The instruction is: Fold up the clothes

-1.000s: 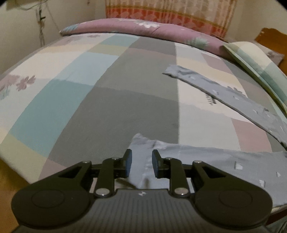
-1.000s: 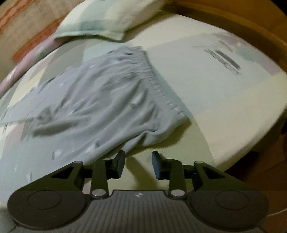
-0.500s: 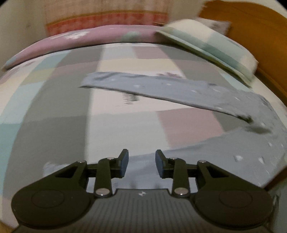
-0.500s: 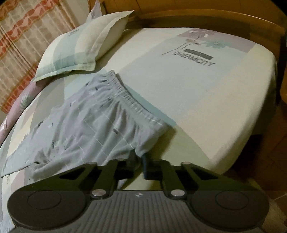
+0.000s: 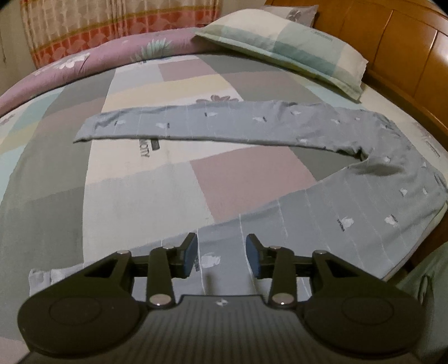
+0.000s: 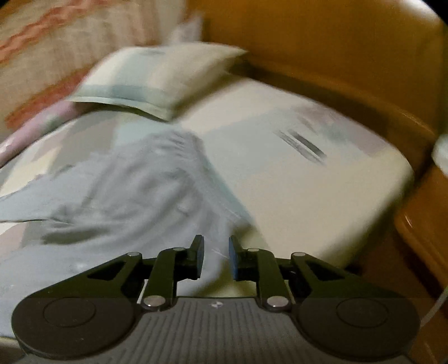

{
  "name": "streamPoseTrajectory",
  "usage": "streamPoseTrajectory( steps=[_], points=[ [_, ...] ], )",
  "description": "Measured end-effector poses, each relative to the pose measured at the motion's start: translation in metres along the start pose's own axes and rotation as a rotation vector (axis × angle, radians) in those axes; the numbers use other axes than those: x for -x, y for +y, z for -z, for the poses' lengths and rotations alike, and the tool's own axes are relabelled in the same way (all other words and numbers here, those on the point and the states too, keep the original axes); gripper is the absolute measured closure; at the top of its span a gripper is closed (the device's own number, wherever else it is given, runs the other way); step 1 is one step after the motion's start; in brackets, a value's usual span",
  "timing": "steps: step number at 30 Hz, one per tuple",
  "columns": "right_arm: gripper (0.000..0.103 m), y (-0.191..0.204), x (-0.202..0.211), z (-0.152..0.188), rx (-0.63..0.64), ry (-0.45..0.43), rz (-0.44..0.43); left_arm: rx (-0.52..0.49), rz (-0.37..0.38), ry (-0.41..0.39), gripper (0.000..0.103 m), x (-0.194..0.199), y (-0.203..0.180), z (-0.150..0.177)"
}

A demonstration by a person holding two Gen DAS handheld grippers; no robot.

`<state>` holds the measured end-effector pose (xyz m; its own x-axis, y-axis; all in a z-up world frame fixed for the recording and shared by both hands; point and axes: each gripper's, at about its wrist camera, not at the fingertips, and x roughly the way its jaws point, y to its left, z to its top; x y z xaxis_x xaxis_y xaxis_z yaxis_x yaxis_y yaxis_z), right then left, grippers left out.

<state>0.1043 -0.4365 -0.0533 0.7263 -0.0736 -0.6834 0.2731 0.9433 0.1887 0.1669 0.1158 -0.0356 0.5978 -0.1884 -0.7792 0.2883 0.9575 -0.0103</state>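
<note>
Lying splayed on the patchwork bedsheet (image 5: 134,179), thin grey printed pajama pants (image 5: 350,212), both legs visible only from left gripper (image 5: 221,259), jaws just widening, empty, elastic waistband (image 6: 212,179) blurred beyond right gripper (image 6: 216,259), jaws just reopening, unclamped.

i'm looking into a home bedroom. a bed (image 5: 140,179) fills both views, made up with a patchwork sheet in pastel blocks. a matching pillow (image 5: 285,47) lies by a wooden headboard (image 5: 397,47), and a purple floral quilt (image 5: 84,61) is rolled along the far edge. a patterned curtain (image 5: 84,25) hangs behind it. grey printed trousers (image 5: 350,145) are spread on the sheet.
</note>
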Motion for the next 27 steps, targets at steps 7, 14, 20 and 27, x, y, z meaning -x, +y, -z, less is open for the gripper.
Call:
streamPoseTrajectory(
  steps=[7,14,20,27],
  points=[
    [0.077,0.084,-0.041,-0.031,0.146,0.064,-0.221,-0.005,0.009,-0.005,0.063,-0.002,-0.002,0.004],
    [0.053,0.193,-0.106,-0.062,0.406,0.151,-0.277,-0.005,-0.009,-0.009,0.062,-0.007,0.001,0.008],
    [0.093,0.254,-0.163,-0.042,0.705,0.256,-0.1,-0.015,0.011,-0.017,0.061,-0.017,0.008,0.004],
    [0.098,0.251,-0.187,-0.074,0.581,0.187,-0.11,-0.017,0.029,-0.038,0.061,-0.032,0.016,-0.007]
  ],
)
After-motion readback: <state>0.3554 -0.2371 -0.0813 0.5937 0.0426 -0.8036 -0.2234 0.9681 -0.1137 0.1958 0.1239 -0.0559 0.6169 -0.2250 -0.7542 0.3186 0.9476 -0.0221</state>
